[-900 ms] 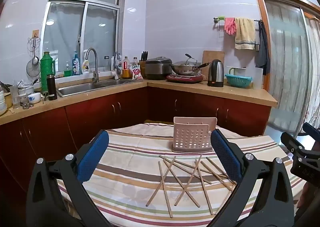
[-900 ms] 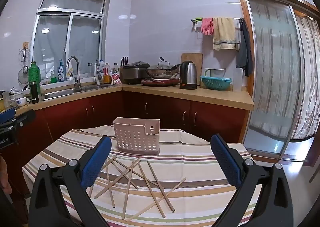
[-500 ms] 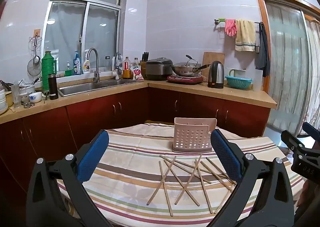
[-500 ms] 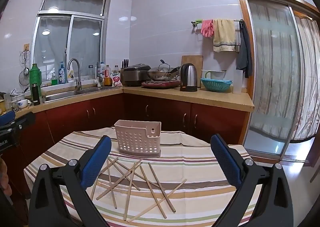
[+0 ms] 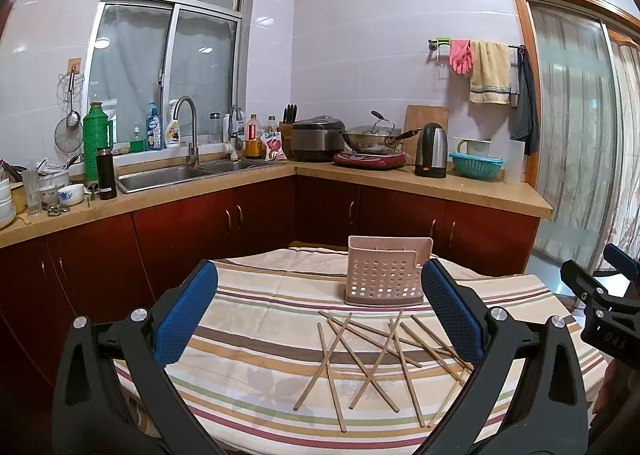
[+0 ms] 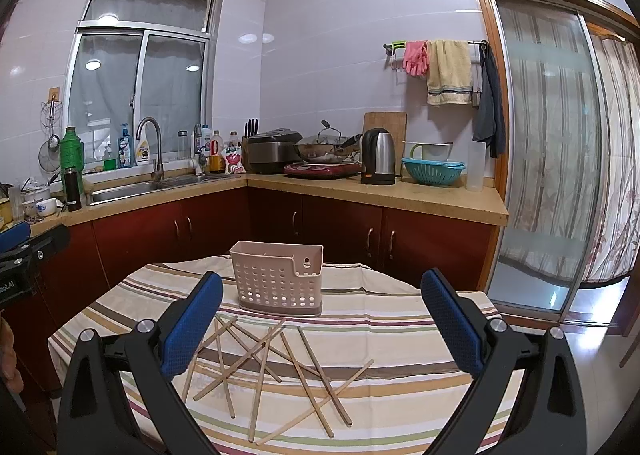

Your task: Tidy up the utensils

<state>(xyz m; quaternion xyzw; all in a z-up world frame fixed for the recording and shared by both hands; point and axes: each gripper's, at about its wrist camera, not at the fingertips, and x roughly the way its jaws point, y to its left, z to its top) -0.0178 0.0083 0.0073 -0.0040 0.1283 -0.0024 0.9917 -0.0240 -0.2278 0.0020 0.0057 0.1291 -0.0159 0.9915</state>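
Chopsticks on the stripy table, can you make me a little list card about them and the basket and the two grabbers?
chopsticks: wooden chopsticks lie scattered and crossed on the striped tablecloth, none picked up
basket: the pink holed holder stands upright behind the chopsticks; no chopsticks visible in it
left gripper: left gripper open, holding nothing, above the table
right gripper: right gripper open, holding nothing, above the table
background: kitchen counter with kettle
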